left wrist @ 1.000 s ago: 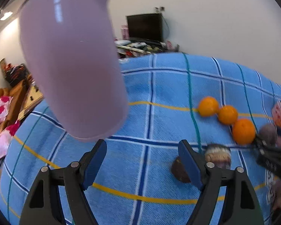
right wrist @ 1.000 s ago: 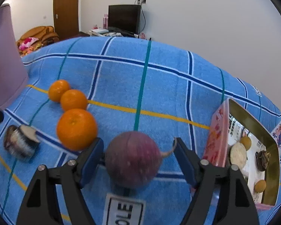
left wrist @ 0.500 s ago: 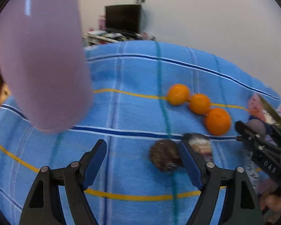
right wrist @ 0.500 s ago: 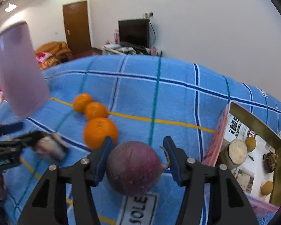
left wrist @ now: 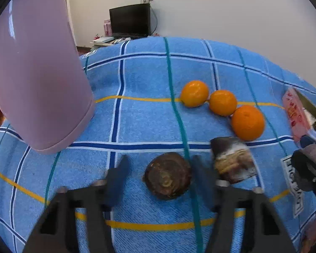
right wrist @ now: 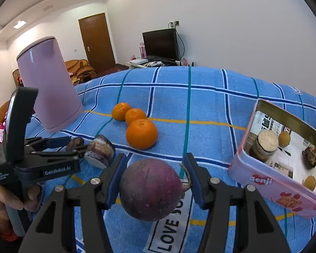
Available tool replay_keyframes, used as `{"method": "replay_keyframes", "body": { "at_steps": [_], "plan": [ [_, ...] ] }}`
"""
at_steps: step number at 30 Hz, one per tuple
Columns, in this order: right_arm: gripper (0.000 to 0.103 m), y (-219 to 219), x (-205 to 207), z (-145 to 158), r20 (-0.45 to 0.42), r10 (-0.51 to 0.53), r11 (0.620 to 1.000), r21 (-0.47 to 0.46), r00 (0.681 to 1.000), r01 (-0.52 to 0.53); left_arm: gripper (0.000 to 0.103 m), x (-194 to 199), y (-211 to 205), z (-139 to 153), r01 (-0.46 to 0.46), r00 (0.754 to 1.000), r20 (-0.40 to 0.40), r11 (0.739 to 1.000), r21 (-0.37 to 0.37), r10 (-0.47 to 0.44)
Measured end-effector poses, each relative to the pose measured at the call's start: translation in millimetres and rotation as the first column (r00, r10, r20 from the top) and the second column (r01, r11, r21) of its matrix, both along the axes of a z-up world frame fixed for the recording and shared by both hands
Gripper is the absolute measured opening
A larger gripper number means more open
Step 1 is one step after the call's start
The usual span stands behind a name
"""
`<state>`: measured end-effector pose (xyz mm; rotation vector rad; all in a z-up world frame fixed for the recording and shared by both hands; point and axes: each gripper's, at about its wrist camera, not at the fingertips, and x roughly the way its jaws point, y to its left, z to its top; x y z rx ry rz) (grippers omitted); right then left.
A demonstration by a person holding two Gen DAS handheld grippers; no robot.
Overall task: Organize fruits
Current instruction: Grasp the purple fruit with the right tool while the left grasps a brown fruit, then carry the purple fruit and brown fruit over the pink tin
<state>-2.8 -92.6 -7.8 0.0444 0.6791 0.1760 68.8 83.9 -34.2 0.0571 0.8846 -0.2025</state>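
Note:
My right gripper (right wrist: 154, 182) is shut on a round purple fruit (right wrist: 151, 188) and holds it above the blue checked cloth (right wrist: 200, 97). My left gripper (left wrist: 162, 175) is open, its jaws on either side of a dark brown round fruit (left wrist: 168, 175) that lies on the cloth. A cut brown piece with a pale face (left wrist: 231, 159) lies just to its right. Three oranges (left wrist: 222, 103) sit in a row behind. In the right wrist view the left gripper (right wrist: 73, 145) reaches in from the left around the brown fruit (right wrist: 75, 143).
A tall pink container (left wrist: 31, 67) stands at the left on the cloth. A pink tin box (right wrist: 284, 160) with a gold rim stands open at the right, with small fruits and a jar inside. A "LOVE" label (right wrist: 170, 229) lies under the right gripper.
My left gripper has moved right and forward so the brown fruit now sits between its jaws, which have narrowed. My right gripper has lifted the purple fruit a little.

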Motion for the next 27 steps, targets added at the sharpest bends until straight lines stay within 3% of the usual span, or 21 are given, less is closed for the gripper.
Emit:
{"method": "replay_keyframes", "body": {
  "at_steps": [1,5,9,12,16,20,27],
  "plan": [
    [0.059,-0.4,0.2,-0.2,0.000,-0.001,1.000,0.004,1.000,0.001,0.040,-1.3,-0.3,0.4,0.010,1.000,0.001,1.000,-0.010,-0.010],
    [0.059,-4.2,-5.2,3.3,0.026,0.006,1.000,0.029,1.000,-0.007,0.040,-3.8,-1.0,4.1,-0.007,1.000,0.022,1.000,-0.006,0.008],
    [0.059,-5.0,-12.4,6.9,0.073,0.031,0.998,0.056,0.997,-0.035,0.040,-13.4,4.8,21.0,-0.034,0.992,0.123,0.998,-0.045,0.040],
    [0.059,-3.7,-19.7,14.6,0.129,0.061,0.994,0.085,0.990,-0.073,0.040,-26.5,10.9,38.8,-0.035,0.968,0.243,0.993,-0.109,0.061],
    [0.059,0.4,-29.8,25.4,0.208,0.056,0.996,0.053,0.977,-0.068,0.040,-37.2,14.1,57.9,-0.024,0.929,0.360,0.986,-0.163,0.082],
    [0.059,-4.0,-33.7,31.2,0.247,0.010,1.000,0.026,0.969,-0.017,0.040,-45.4,0.6,60.7,-0.017,0.904,0.422,0.990,-0.139,0.075],
    [0.059,-23.1,-30.2,34.7,0.255,-0.079,0.996,-0.016,0.964,0.086,0.040,-50.6,-29.1,56.7,-0.025,0.895,0.444,0.999,-0.045,0.042]
  ]
}}
